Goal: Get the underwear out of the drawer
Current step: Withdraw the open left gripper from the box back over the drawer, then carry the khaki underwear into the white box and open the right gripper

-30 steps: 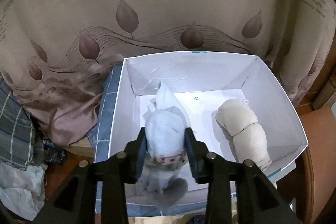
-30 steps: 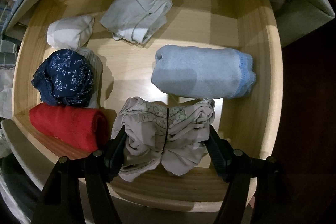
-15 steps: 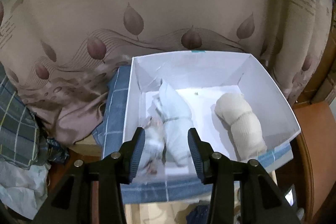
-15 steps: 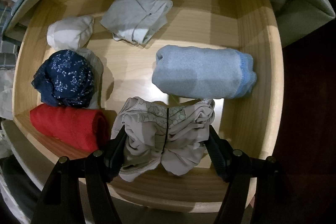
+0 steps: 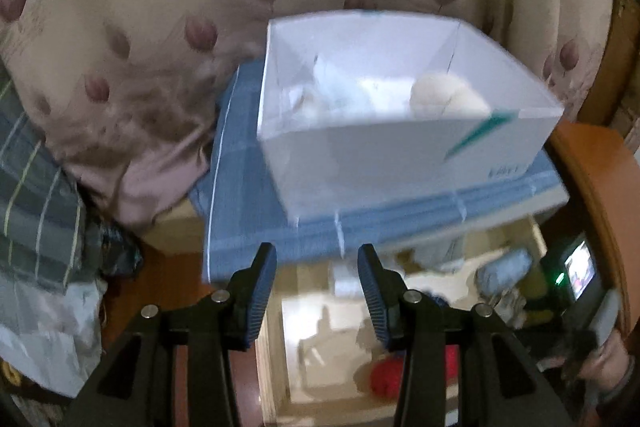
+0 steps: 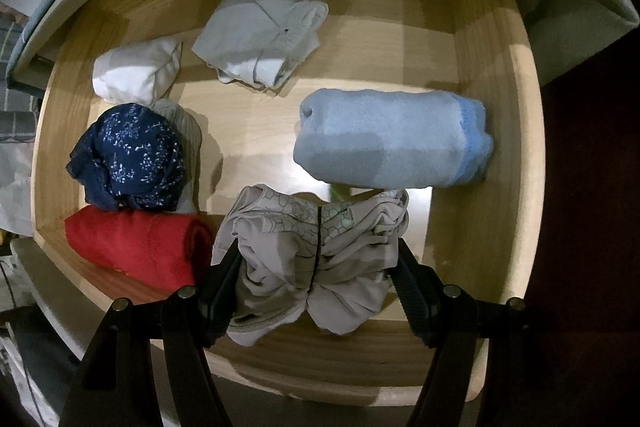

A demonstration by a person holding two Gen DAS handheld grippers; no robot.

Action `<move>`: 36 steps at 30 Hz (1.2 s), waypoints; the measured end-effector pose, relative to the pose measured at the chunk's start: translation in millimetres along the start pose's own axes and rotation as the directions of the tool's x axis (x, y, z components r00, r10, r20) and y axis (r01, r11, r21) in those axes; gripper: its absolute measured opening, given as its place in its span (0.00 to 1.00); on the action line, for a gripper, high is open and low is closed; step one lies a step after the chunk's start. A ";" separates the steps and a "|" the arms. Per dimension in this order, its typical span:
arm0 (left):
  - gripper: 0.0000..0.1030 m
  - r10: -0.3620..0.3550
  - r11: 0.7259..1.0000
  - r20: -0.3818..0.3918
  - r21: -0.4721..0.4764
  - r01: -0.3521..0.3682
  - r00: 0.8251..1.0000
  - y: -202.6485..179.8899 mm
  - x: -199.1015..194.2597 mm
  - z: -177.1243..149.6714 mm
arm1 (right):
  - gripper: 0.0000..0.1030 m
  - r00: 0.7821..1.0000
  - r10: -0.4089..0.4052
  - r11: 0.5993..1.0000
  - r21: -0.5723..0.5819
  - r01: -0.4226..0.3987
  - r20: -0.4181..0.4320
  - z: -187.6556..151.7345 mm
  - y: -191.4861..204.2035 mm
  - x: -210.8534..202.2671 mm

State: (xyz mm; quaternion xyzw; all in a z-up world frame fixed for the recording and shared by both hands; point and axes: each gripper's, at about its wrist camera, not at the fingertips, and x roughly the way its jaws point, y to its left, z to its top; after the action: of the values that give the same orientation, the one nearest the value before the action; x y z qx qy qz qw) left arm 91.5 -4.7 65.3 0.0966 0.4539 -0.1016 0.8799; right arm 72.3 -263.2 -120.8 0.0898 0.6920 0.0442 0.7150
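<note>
In the right wrist view the wooden drawer (image 6: 484,211) lies open below me. My right gripper (image 6: 316,263) is shut on a crumpled grey pair of underwear (image 6: 280,259) at the drawer's near edge, its pads pressing in on both sides. My left gripper (image 5: 317,267) stands open and empty in front of a white box (image 5: 400,151). Inside the box lie a cream roll (image 5: 444,97) and a pale bluish-white piece (image 5: 332,91). The left view is blurred.
The drawer also holds a red roll (image 6: 132,247), a navy floral bundle (image 6: 128,155), a light blue roll (image 6: 384,139) and two white folded pieces (image 6: 260,31). The box rests on a blue checked cloth (image 5: 248,195). A person's hand (image 5: 608,359) shows at lower right.
My left gripper let go of the pale piece into the white box, then drew back and down, so the drawer now shows below it. The right gripper kept still on the grey underwear.
</note>
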 end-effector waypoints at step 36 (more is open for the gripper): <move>0.42 0.050 0.965 -0.089 -0.253 -0.071 0.995 8.8 47.6 -100.7 | 0.65 0.956 -0.023 0.998 -0.043 0.037 0.294 -20.6 11.7 -92.0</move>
State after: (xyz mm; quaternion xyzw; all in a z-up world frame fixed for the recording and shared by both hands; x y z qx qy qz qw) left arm 42.4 25.8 -30.3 0.0002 0.4957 -0.0114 0.8684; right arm 48.9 -267.6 -28.9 0.0677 0.5784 0.0360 0.8121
